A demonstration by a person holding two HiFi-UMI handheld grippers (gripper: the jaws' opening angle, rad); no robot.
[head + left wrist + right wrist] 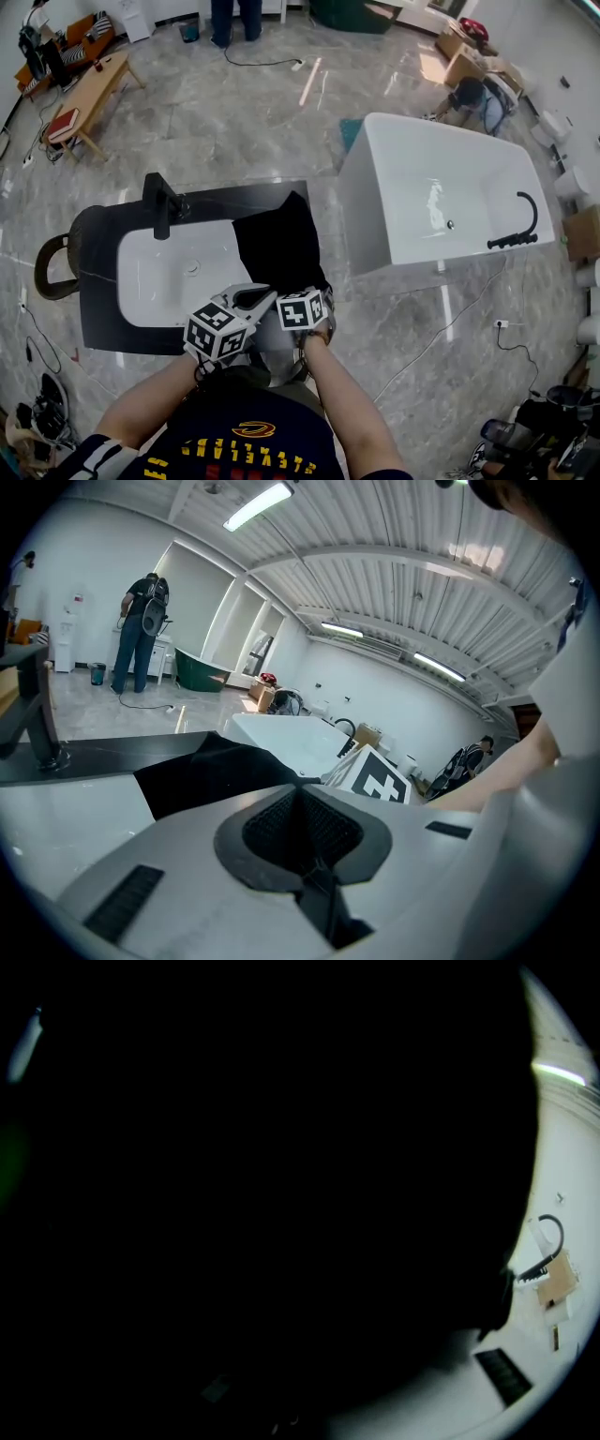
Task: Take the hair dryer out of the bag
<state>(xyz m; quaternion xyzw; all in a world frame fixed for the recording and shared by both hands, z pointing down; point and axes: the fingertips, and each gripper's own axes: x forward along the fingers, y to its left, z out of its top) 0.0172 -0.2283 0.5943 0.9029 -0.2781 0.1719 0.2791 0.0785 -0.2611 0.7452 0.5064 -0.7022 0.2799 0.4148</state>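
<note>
A black bag lies slumped on the dark sink counter, its near end right in front of me. No hair dryer shows in any view. In the left gripper view my left gripper has its jaws closed together at the bag's near edge, apparently pinching the fabric. In the head view its tip touches that edge. My right gripper's marker cube sits just beside it, and its jaws are buried in the bag's mouth. The right gripper view is almost all black, with only a pale jaw part at lower right.
The counter holds a white basin and a black faucet. A white bathtub stands to the right on the marble floor. A wooden bench is at far left, and a person stands at the far end.
</note>
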